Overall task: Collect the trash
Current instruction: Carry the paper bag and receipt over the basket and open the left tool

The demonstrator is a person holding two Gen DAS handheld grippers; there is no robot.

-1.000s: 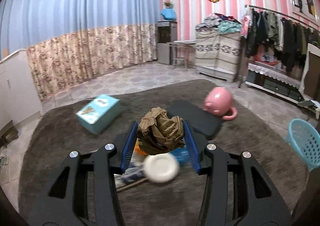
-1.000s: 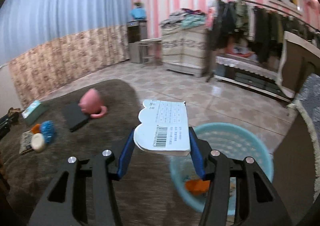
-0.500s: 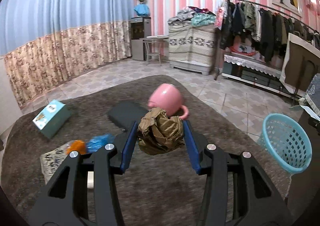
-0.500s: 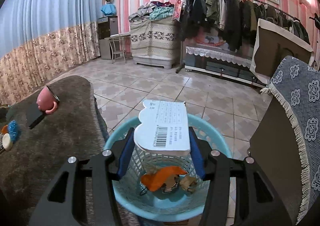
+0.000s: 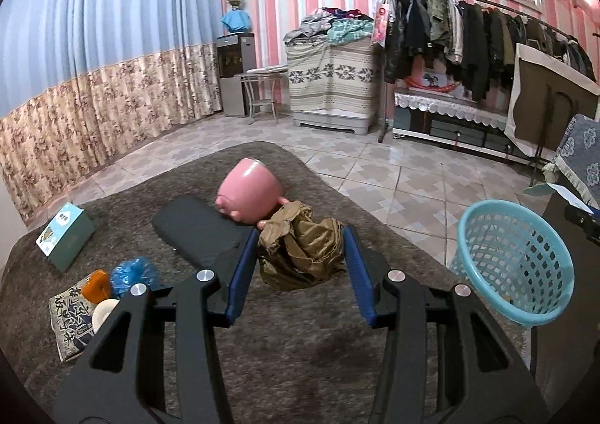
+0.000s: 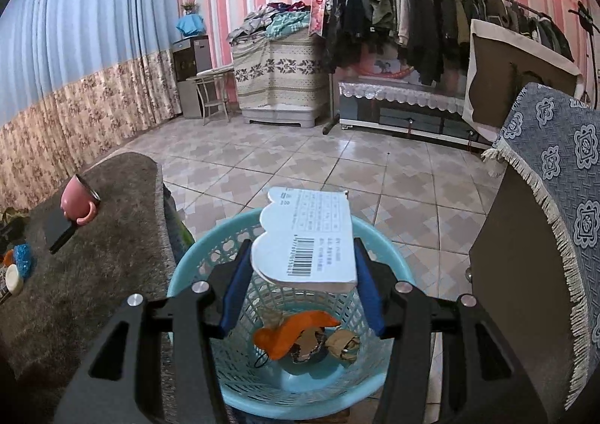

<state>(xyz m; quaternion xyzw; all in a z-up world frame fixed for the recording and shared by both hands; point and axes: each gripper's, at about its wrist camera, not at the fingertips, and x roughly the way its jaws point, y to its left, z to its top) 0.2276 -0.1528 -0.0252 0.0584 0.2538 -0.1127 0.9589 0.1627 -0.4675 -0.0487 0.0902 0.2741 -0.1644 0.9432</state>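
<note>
The light-blue mesh basket (image 6: 390,266) on the tiled floor holds an orange scrap (image 6: 292,334) and what may be crumpled wrappers, while the right gripper (image 6: 302,283) clamps a white barcoded card (image 6: 307,236) above it and the left gripper (image 5: 300,274) grips crumpled olive-brown paper (image 5: 303,247) over the rug (image 5: 300,349).

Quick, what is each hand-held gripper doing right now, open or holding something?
Left hand-held gripper: shut on a crumpled brown wrapper.
Right hand-held gripper: shut on a white barcode card, above the blue basket.
</note>
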